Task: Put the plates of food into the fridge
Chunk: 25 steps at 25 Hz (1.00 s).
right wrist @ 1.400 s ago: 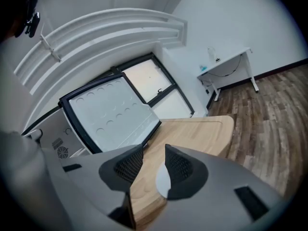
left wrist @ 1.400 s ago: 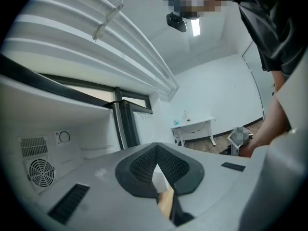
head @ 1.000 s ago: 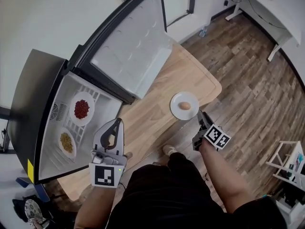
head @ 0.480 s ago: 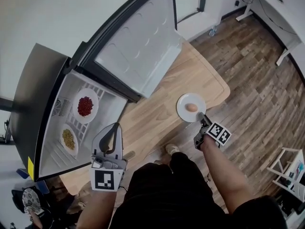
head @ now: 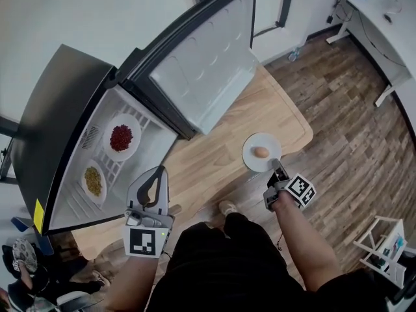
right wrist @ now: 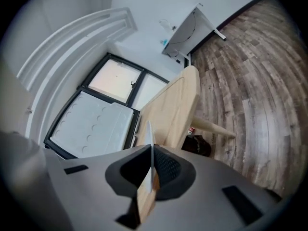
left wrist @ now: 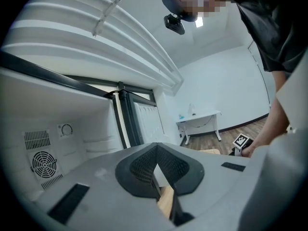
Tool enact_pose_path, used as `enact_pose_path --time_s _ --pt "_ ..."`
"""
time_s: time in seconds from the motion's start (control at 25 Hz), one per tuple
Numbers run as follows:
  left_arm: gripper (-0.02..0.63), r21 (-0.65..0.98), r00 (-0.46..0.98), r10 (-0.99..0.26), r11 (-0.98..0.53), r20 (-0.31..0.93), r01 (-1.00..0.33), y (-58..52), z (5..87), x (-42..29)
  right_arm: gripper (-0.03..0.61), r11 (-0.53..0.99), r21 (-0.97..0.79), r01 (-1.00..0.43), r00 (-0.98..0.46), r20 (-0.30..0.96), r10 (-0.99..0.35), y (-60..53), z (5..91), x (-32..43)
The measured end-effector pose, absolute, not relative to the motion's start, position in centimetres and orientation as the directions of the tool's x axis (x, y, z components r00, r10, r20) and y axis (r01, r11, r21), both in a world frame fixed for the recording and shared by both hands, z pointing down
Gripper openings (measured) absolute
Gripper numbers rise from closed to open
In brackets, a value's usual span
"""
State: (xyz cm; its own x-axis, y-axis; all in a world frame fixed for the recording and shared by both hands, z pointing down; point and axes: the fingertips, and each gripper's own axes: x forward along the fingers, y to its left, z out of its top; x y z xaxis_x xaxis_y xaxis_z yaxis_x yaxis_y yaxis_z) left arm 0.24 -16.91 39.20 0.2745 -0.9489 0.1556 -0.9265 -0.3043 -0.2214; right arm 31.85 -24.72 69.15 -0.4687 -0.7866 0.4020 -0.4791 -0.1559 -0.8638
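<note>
Plates first: two already sat inside the open fridge (head: 52,109), one plate (head: 135,135) carrying red food (head: 121,137) and, below it in the head view, a second plate (head: 95,199) with yellow food (head: 93,181). And there was the third plate (head: 250,158), out on the wooden table (head: 214,168), holding one brown egg-shaped item (head: 260,152). The right gripper (head: 277,169) had just been closing its jaws, and the near rim of that third plate was pinched right between its fingers, the egg-shaped item lying just beyond the fingertips. Over at the left gripper (head: 158,172), fingertips were drawn together on nothing, with the two stocked plates past them and off to their left, well apart. The right gripper view gave only the plate's edge (right wrist: 149,138), a thin white line clamped at the right gripper (right wrist: 151,160), with the fridge door (right wrist: 91,124) beyond; only the head view showed what lay on it. The left gripper view, looking past the left gripper (left wrist: 156,160), caught the fridge's fan grille (left wrist: 43,163).
</note>
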Motion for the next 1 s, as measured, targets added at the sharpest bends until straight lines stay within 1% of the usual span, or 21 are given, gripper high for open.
enact_pose_path --time_s 0.12,0.28,0.72,1.0 --pt "0.005 -0.211 0.254 -0.958 -0.279 0.134 -0.937 -16.9 38.7 -0.4 0.032 -0.137 -0.905 -0.402 -0.510 0.346 -0.788 -25.3 67.5 30.9" --pt "0.005 -0.197 0.222 -0.970 -0.238 0.101 -0.951 -16.1 38.2 -1.1 0.032 -0.067 -0.918 -0.391 -0.559 0.295 -0.775 -26.3 65.1 29.6" --pt "0.004 -0.177 0.095 -0.992 -0.108 0.080 -0.978 -13.4 37.8 -3.8 0.032 0.028 -0.913 -0.407 -0.685 0.285 -0.670 -26.1 62.6 24.0" --pt "0.004 -0.154 0.008 -0.998 -0.017 0.060 -0.988 -10.9 38.1 -6.0 0.032 0.104 -0.918 -0.383 -0.768 0.253 -0.588 -25.8 60.5 19.1"
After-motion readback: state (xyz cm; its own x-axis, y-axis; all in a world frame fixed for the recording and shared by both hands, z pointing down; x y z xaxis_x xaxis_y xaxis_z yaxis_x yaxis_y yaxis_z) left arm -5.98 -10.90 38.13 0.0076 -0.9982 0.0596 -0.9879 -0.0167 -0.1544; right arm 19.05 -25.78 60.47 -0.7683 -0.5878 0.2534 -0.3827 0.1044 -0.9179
